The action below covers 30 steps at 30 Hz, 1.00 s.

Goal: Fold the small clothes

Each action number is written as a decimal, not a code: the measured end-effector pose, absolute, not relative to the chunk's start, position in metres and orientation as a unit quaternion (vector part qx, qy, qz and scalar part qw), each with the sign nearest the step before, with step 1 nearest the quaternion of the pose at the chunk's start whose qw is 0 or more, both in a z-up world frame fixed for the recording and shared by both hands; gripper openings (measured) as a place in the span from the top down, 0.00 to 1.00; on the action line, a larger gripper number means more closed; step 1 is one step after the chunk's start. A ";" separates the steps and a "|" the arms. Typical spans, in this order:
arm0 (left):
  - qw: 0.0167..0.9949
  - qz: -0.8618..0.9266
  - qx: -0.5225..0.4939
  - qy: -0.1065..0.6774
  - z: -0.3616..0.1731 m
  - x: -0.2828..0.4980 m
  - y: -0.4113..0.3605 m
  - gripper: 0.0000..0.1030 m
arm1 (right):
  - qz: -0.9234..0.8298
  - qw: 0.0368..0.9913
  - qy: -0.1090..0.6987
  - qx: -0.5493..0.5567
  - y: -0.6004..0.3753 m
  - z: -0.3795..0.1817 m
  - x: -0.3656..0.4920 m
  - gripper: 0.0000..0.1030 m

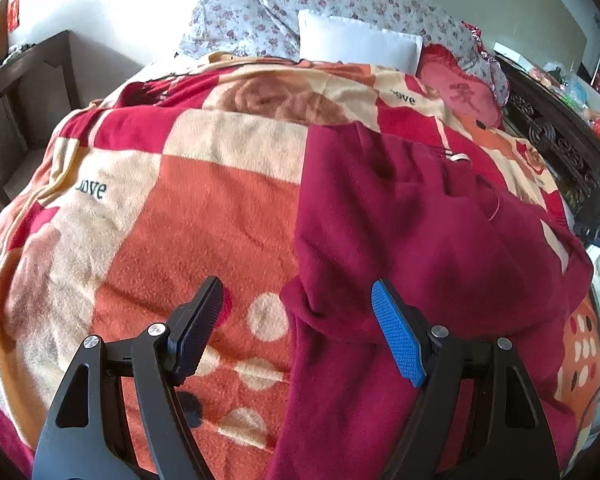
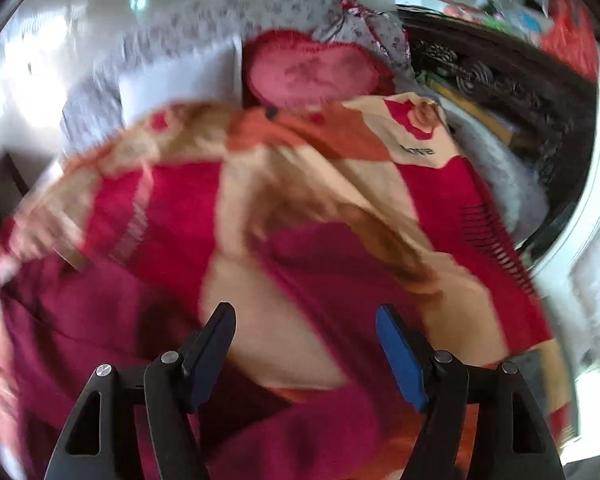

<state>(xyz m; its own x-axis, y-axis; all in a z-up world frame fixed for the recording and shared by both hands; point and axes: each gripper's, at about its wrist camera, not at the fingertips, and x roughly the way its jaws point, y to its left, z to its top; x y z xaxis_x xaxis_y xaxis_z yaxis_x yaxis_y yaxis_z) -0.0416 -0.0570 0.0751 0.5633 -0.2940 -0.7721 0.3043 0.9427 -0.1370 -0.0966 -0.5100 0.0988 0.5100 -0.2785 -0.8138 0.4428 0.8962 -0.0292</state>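
A dark red garment (image 1: 420, 220) lies spread on the patterned red, orange and cream blanket (image 1: 180, 200) that covers the bed. My left gripper (image 1: 298, 300) hangs open above the garment's left edge, its blue pad over the cloth and nothing between its fingers. The right wrist view is blurred by motion. There my right gripper (image 2: 306, 322) stands open over the blanket (image 2: 340, 184), with nothing between its fingers. The dark red garment (image 2: 80, 312) lies to its lower left in that view.
Floral pillows (image 1: 320, 4), a white pillow (image 1: 356, 44) and a pink heart cushion (image 1: 460, 92) sit at the bed's head. A dark carved wooden frame (image 1: 560, 148) runs along the right side. A dark wooden bench (image 1: 20, 80) stands to the left.
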 end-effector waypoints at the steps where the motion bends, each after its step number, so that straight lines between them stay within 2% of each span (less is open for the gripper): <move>1: 0.883 -0.169 0.003 0.439 0.073 -0.041 -0.058 0.25 | -0.212 0.860 0.460 0.067 -0.512 0.092 -0.095 0.32; 6: 0.878 -0.172 0.009 0.446 0.068 -0.040 -0.068 0.25 | -0.218 0.844 0.490 0.006 -0.526 0.067 -0.091 0.34; 7: 0.878 -0.173 0.013 0.446 0.067 -0.040 -0.071 0.25 | -0.226 0.843 0.488 0.001 -0.530 0.065 -0.091 0.53; 8: 0.878 -0.174 0.016 0.446 0.067 -0.041 -0.073 0.25 | -0.231 0.841 0.489 0.004 -0.531 0.066 -0.091 0.77; 11: 0.878 -0.179 0.022 0.443 0.069 -0.043 -0.075 0.25 | -0.226 0.854 0.465 0.064 -0.541 0.078 -0.098 0.88; 16: 0.880 -0.181 0.003 0.439 0.077 -0.040 -0.065 0.25 | -0.141 0.907 0.348 0.194 -0.531 0.150 -0.129 0.88; 22: 0.885 -0.178 -0.039 0.428 0.094 -0.036 -0.046 0.25 | -0.001 0.938 0.279 0.204 -0.456 0.215 -0.128 0.88; 25: 0.888 -0.175 -0.049 0.424 0.098 -0.036 -0.039 0.25 | 0.069 0.938 0.282 0.192 -0.401 0.213 -0.112 0.88; 27: 0.886 -0.174 -0.058 0.427 0.098 -0.035 -0.036 0.25 | 0.108 0.928 0.298 0.194 -0.366 0.193 -0.100 0.88; 30: 0.882 -0.176 -0.070 0.431 0.095 -0.035 -0.034 0.25 | 0.137 0.887 0.397 0.190 -0.320 0.132 -0.074 0.84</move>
